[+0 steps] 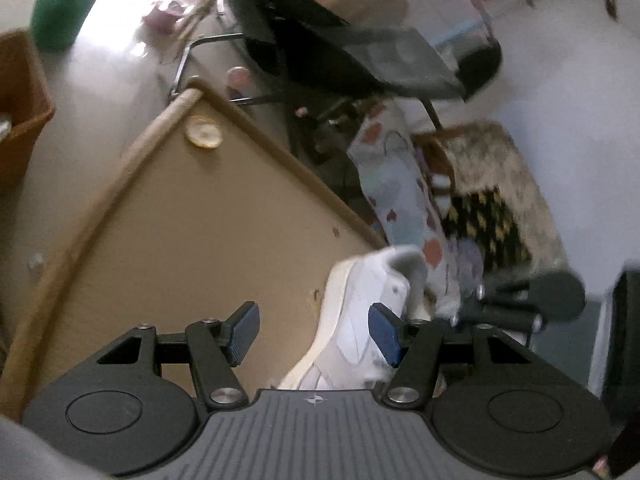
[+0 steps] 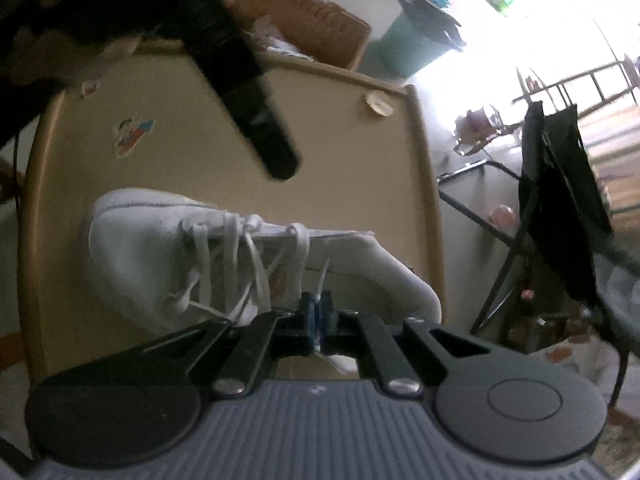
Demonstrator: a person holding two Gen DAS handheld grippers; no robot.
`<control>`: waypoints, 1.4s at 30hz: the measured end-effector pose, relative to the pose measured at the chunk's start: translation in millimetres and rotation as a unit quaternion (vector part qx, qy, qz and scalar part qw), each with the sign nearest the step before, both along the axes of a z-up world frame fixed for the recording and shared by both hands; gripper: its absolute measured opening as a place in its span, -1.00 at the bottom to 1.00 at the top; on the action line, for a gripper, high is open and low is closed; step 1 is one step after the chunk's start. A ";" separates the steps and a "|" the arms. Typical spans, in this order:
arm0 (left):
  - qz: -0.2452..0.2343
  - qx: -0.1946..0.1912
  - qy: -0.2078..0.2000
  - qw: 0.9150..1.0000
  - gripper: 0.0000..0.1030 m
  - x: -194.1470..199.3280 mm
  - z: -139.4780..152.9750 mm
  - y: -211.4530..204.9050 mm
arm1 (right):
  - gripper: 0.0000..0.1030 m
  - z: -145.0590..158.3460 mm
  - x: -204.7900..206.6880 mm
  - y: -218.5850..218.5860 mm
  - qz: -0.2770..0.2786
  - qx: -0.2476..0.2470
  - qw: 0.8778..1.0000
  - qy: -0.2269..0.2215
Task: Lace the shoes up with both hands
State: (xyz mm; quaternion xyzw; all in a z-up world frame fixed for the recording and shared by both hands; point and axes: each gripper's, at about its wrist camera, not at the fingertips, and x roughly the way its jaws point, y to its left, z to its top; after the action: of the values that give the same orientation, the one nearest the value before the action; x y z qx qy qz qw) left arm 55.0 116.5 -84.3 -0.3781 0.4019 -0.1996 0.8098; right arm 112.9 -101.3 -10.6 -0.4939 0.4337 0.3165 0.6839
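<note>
While right tongs (image 2: 318, 320) pinch the lace (image 2: 323, 280), left tongs (image 1: 314, 330) stand spread beside the shoe (image 1: 360, 320).

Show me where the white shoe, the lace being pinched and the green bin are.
white shoe (image 2: 132, 248): right wrist view, toe cap.
lace (image 2: 323, 280): right wrist view, strand above the pads.
green bin (image 1: 60, 12): left wrist view, side wall.

One white sneaker (image 2: 224, 256) on one tan bench (image 2: 192, 152). One white lace (image 2: 322, 280). Two grippers: left gripper (image 1: 314, 334), right gripper (image 2: 316, 320), each with two blue-padded fingers (image 1: 244, 332). One green bin (image 2: 416, 44); one wicker basket (image 2: 304, 20); one round disc (image 2: 379, 104); two stickers (image 2: 134, 134) on the bench.
</note>
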 end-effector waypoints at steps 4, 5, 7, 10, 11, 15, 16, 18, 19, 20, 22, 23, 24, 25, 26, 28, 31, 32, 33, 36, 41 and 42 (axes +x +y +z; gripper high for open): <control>0.013 -0.030 0.010 0.999 0.21 8.5 -2.1 -1.1 | -0.95 -4.9 -3.4 5.3 0.024 -0.020 0.999 -0.009; 0.012 -0.026 0.010 1.000 0.21 10.3 -1.8 -3.6 | -0.95 -6.1 -4.1 6.6 0.029 -0.026 0.999 -0.010; 0.010 -0.017 0.011 1.000 0.21 13.8 -1.1 -8.6 | -0.95 -8.2 -5.4 9.1 0.036 -0.032 0.999 -0.012; 0.005 -0.015 0.020 1.000 0.21 19.3 -2.6 -13.4 | -0.95 -9.9 -6.8 12.6 0.043 -0.035 0.998 -0.015; 0.004 -0.016 0.021 1.000 0.21 20.7 -2.8 -14.8 | -0.95 -10.6 -7.1 13.6 0.045 -0.037 0.998 -0.016; 0.002 -0.018 0.022 1.000 0.21 26.9 -4.7 -16.1 | -0.95 -11.4 -5.1 14.9 0.045 -0.040 0.998 -0.018; 0.000 -0.019 0.022 1.000 0.21 27.5 -5.2 -16.5 | -0.95 -11.7 -4.6 14.9 0.044 -0.040 0.998 -0.018; -0.006 -0.019 0.024 1.000 0.21 28.9 -7.0 -19.0 | -0.95 -11.7 -3.8 14.9 0.041 -0.039 0.998 -0.017; -0.010 -0.017 0.024 1.000 0.21 29.2 -7.4 -20.6 | -0.95 -12.0 -2.9 15.4 0.039 -0.039 0.998 -0.016; -0.015 -0.015 0.025 0.999 0.21 29.4 -7.6 -22.2 | -0.95 -12.4 -2.0 15.9 0.038 -0.040 0.998 -0.016; -0.024 -0.009 0.024 0.999 0.21 28.4 -9.8 -23.2 | -0.95 -12.9 -0.9 17.1 0.038 -0.042 0.998 -0.018; -0.028 -0.006 0.024 0.999 0.21 28.7 -10.1 -24.5 | -0.95 -13.3 -1.4 17.6 0.037 -0.041 0.998 -0.018; -0.032 -0.005 0.024 0.999 0.21 29.2 -11.6 -25.2 | -0.95 -13.5 -0.5 17.7 0.035 -0.041 0.998 -0.018; -0.036 -0.003 0.025 0.999 0.21 30.2 -12.5 -26.6 | -0.95 -13.8 0.5 17.9 0.033 -0.042 0.998 -0.018; -0.039 -0.002 0.026 0.999 0.21 31.3 -13.2 -28.1 | -0.95 -14.0 1.3 18.0 0.031 -0.042 0.998 -0.018; -0.045 0.002 0.028 0.999 0.21 32.1 -17.2 -28.7 | -0.95 -13.4 1.9 19.0 0.030 -0.040 0.999 -0.017; -0.054 0.010 0.030 0.998 0.21 34.7 -19.3 -31.7 | -0.95 -12.6 2.7 20.4 0.029 -0.036 0.999 -0.016; -0.056 0.013 0.031 0.998 0.21 35.1 -20.3 -32.2 | -0.95 -12.2 3.0 20.8 0.029 -0.035 0.999 -0.016; -0.058 0.014 0.032 0.998 0.21 35.3 -22.1 -31.3 | -0.95 -10.4 3.2 21.4 0.029 -0.030 0.999 -0.017; -0.061 0.015 0.034 0.997 0.21 37.8 -25.3 -31.1 | -0.95 -7.2 3.1 23.2 0.030 -0.025 0.999 -0.018; -0.060 0.005 0.035 0.998 0.21 40.4 -29.2 -28.6 | -0.95 -7.5 2.7 22.8 0.027 -0.017 0.999 -0.024; -0.057 -0.001 0.037 0.998 0.21 41.2 -30.7 -27.2 | -0.95 -6.7 2.6 22.9 0.024 -0.014 0.999 -0.023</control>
State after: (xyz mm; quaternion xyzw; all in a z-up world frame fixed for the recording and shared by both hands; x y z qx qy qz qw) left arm 96.2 89.3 -115.0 -0.3628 0.4521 -0.2319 0.7812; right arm 115.5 -78.4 -17.3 -0.5205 0.4103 0.3158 0.6790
